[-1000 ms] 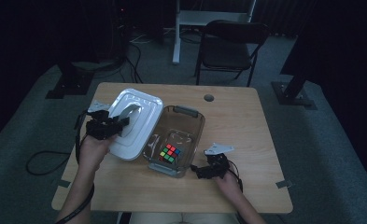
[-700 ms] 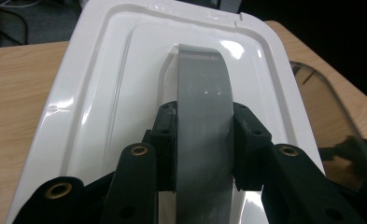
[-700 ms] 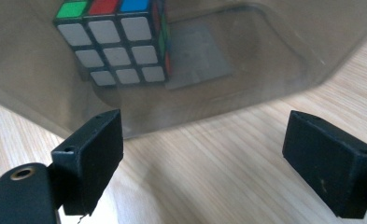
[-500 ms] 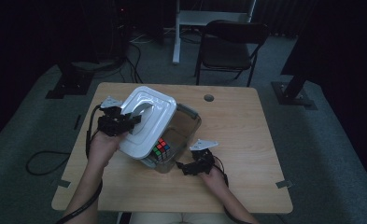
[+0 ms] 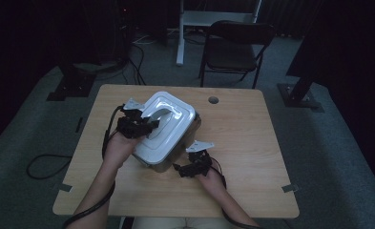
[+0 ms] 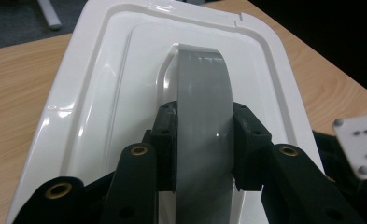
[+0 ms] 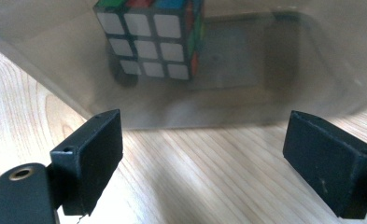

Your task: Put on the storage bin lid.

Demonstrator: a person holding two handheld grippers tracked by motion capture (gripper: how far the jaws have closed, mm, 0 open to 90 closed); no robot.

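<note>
Your right gripper (image 5: 178, 168), at 6 o'clock on the counter (image 5: 242, 143), has its fingers wide open by the clear box (image 7: 246, 70). Your left gripper (image 6: 203, 135) squeezes the grey handle (image 6: 202, 102) of the light, stiff, slippery lid (image 5: 168, 124), over the box.

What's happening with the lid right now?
Left gripper shut on lid handle, lid over box. Right gripper open beside box. Cube inside.

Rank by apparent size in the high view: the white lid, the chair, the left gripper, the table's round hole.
1. Chair, though farther from the camera
2. White lid, close to the chair, so this order is unsure
3. Left gripper
4. Round hole
</note>
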